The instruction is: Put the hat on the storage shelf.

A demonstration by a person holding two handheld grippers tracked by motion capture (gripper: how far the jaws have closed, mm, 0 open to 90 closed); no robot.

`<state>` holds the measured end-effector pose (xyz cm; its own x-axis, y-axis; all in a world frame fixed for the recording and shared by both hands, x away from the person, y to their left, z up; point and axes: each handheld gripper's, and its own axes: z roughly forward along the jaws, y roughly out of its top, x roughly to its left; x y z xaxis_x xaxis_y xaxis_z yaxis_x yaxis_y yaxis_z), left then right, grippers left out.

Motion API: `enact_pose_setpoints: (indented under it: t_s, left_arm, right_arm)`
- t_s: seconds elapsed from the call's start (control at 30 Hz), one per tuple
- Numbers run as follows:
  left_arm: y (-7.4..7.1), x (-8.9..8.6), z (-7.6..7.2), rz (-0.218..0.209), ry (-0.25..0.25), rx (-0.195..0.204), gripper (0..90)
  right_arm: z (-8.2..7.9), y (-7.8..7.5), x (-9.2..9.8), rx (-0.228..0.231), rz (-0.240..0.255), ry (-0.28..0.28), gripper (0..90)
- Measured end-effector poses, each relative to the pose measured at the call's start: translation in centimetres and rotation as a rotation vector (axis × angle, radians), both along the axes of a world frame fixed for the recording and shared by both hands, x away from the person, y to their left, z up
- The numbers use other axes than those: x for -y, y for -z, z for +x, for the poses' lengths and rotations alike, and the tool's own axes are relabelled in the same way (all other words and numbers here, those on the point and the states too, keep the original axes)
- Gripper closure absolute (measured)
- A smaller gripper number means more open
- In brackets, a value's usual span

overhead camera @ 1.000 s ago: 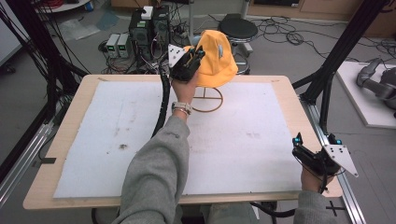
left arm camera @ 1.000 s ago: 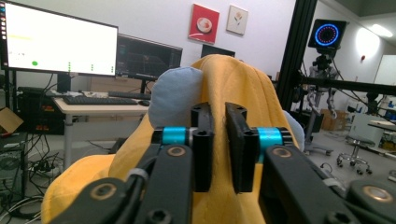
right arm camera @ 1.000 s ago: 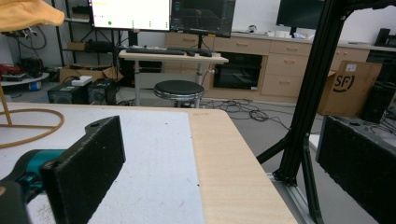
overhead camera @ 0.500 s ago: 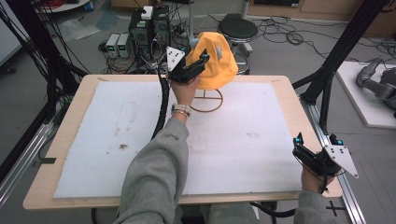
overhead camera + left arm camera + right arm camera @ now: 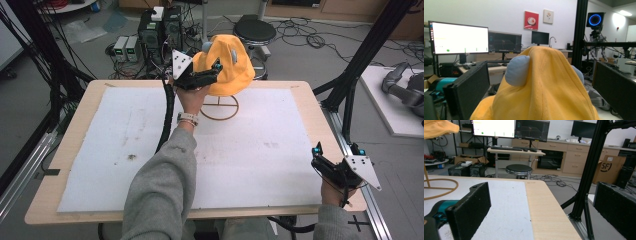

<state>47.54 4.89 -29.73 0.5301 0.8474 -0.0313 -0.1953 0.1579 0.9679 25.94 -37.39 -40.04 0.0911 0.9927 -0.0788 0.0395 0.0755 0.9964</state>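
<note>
The hat [image 5: 226, 65] hides its stand's [image 5: 220, 106] top; the left tongs [image 5: 216, 70] gape around it. The right tongs [image 5: 316, 156] gape over the desk's [image 5: 300, 100] near-right corner, well apart

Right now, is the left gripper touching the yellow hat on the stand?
Apart. The left gripper view shows the yellow hat between the open jaws of the left gripper, with background visible in the gap on each side.

The yellow hat [image 5: 541, 90] runs off the bottom edge of the left gripper view — its brim unseen there. From above, it hides the stand's [image 5: 220, 107] upper part. The worktop's [image 5: 546, 207] near edge is cropped in the right gripper view.
</note>
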Motion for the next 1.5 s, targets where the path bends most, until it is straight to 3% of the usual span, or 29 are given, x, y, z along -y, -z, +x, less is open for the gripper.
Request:
enact_pose_setpoints:
  t_s: [0.3, 0.8, 1.2, 1.27, 1.5]
  left_arm:
    - [-0.5, -3.1, -2.0, -0.001, -0.031, 0.012, 1.7]
    - [-1.3, -11.8, -6.8, 0.041, -0.199, 0.051, 1.7]
    - [0.0, -17.5, -11.0, 0.07, -0.275, 0.049, 1.7]
    - [0.3, -18.2, -11.6, 0.059, -0.28, 0.045, 1.7]
    - [1.9, -20.0, -13.4, 0.088, -0.286, 0.013, 1.7]
  right_arm:
    - [0.2, -0.1, -0.7, 0.001, -0.005, -0.021, 0.8]
    - [1.6, -0.4, -3.2, 0.007, -0.019, -0.08, 0.8]
    - [2.3, -0.4, -4.1, 0.004, -0.022, -0.092, 0.8]
    - [2.3, -0.4, -4.1, 0.004, -0.016, -0.091, 0.8]
    - [2.2, -0.3, -3.8, 0.002, -0.01, -0.076, 0.8]
